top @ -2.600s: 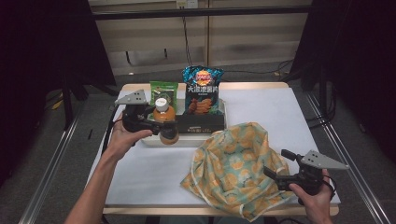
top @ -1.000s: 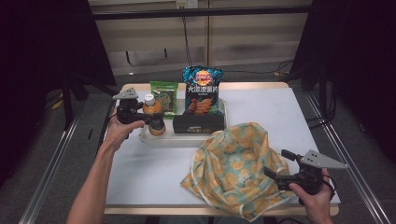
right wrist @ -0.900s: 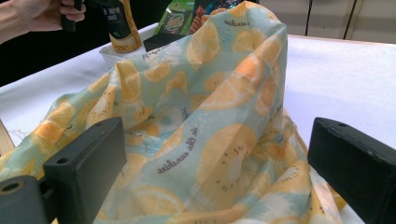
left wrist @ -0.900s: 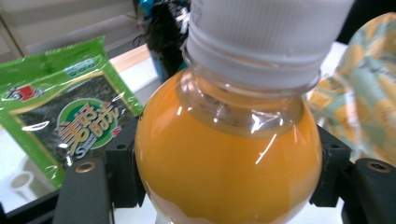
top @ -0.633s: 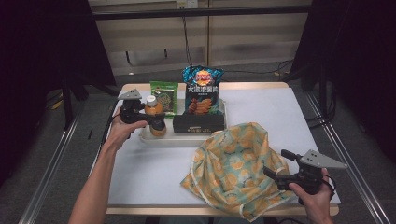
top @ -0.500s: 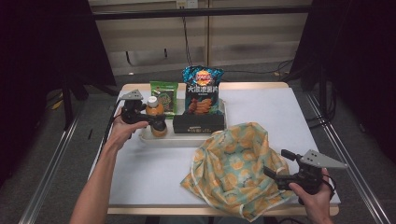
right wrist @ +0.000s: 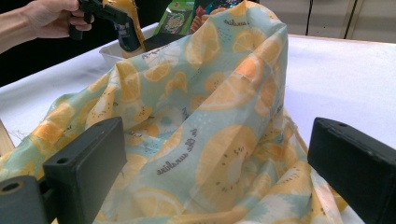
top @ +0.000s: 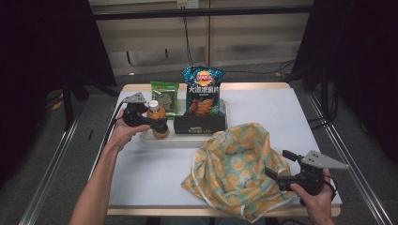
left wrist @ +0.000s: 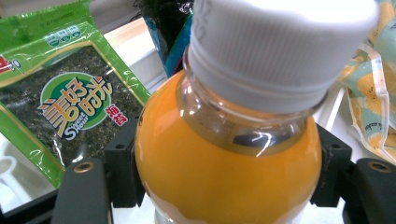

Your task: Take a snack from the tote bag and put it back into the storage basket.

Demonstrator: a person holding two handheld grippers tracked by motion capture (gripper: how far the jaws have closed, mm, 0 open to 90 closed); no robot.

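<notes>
Left claw (top: 157, 124) clamped, right claw (top: 277, 166) spread open, low

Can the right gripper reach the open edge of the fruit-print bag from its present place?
Probably yes. The right gripper has open jaws at the side of the bag, with the cloth lying between them and nothing else in front.

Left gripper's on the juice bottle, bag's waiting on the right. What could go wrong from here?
1. The left gripper clamps the orange juice bottle on its rounded shoulder; it may slip or tilt when lifted.
2. The seaweed packet stands close behind and could get knocked over.
3. The fabric bag lies slumped, its mouth may not stay open.
</notes>
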